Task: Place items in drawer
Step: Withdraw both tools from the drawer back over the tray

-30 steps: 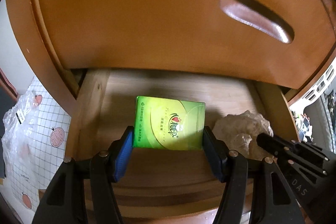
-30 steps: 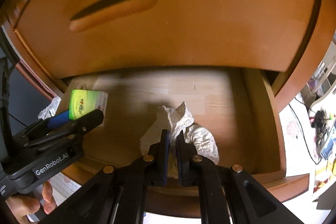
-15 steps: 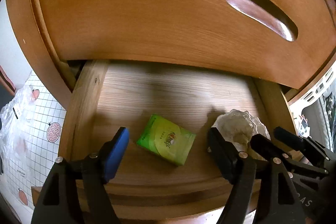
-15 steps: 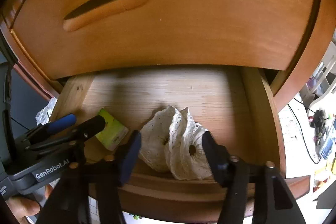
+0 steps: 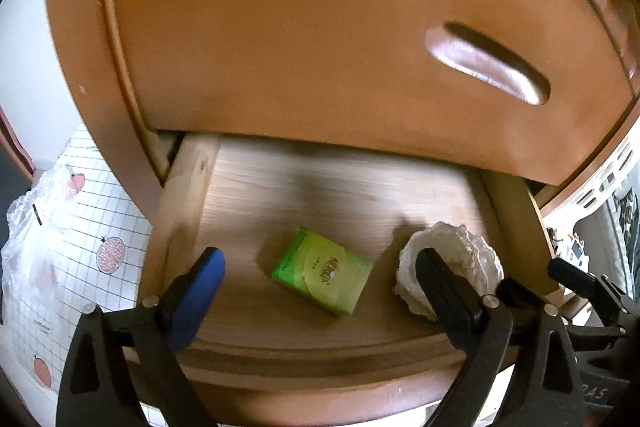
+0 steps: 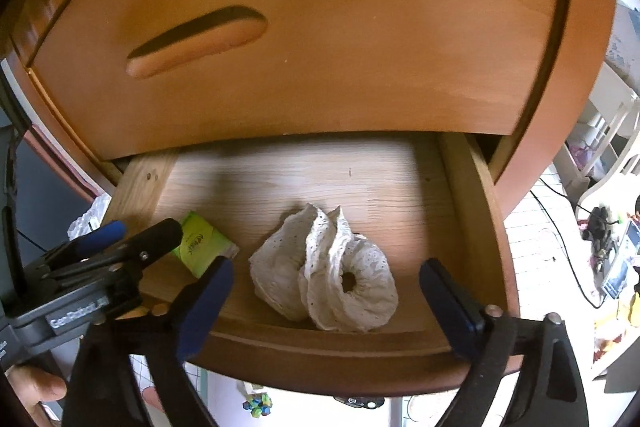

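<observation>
Left wrist view, left gripper (image 5: pixel 320 291) fingers opening above green packet (image 5: pixel 323 271); right gripper (image 6: pixel 326 287) fingers opening, lace cloth (image 6: pixel 328 275) loose near drawer (image 6: pixel 460 187) front edge

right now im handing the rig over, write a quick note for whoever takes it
Left gripper: jaws opening, nothing between the pads; the green pack lies flat on the drawer floor below it.
Right gripper: jaws opening, not pressing on anything; the white lace cloth sits bunched on the drawer floor between them.
Where things are: pack on the left side of the drawer, cloth to its right, apart from each other.
Done: both items are in the drawer.
Left: draw both grippers clear. The drawer stands pulled out; probably push it shut if that is wanted.
</observation>
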{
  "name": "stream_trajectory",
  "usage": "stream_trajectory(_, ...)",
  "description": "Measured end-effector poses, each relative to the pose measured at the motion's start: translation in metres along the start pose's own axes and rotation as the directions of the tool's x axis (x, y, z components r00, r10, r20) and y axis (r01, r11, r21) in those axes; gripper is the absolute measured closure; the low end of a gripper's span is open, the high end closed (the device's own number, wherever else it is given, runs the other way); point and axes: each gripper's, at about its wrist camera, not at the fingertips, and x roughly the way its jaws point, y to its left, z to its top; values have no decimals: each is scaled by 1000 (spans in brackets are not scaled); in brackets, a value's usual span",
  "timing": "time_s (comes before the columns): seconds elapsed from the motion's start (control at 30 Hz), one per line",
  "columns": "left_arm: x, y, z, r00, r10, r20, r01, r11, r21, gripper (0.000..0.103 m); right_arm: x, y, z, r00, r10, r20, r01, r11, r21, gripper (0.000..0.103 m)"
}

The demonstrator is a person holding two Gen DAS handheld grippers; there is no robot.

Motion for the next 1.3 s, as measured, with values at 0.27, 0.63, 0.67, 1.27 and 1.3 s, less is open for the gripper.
stream_trajectory(0.27, -32, 6, -6, 995, 26, 100, -25, 1000, -15, 0, -27, -9, -5, 997, -24, 70, 22, 999, 39, 0)
stream_trajectory(0.63, -105, 14, -45, 953, -36, 302, 46, 999, -24, 0, -80, -28, -43, 968, 5, 251, -36, 992, 119, 0)
stream_trajectory(0.67, -109, 14, -49, 949, -42, 311, 49, 999, -15, 0, -84, -30, -49, 964, 4, 265, -38, 992, 121, 0)
stream_trajectory(1.27, -78, 18, -144, 974, -91, 209, 74, 993, 87, 0, -32, -31, -141, 995, -56, 87, 46, 993, 109, 0)
stream_trajectory(1.3, -70, 19, -149, 978, -91, 186, 76, 993, 89, 0, -24, -33, -146, 997, -50, 59, 42, 991, 126, 0)
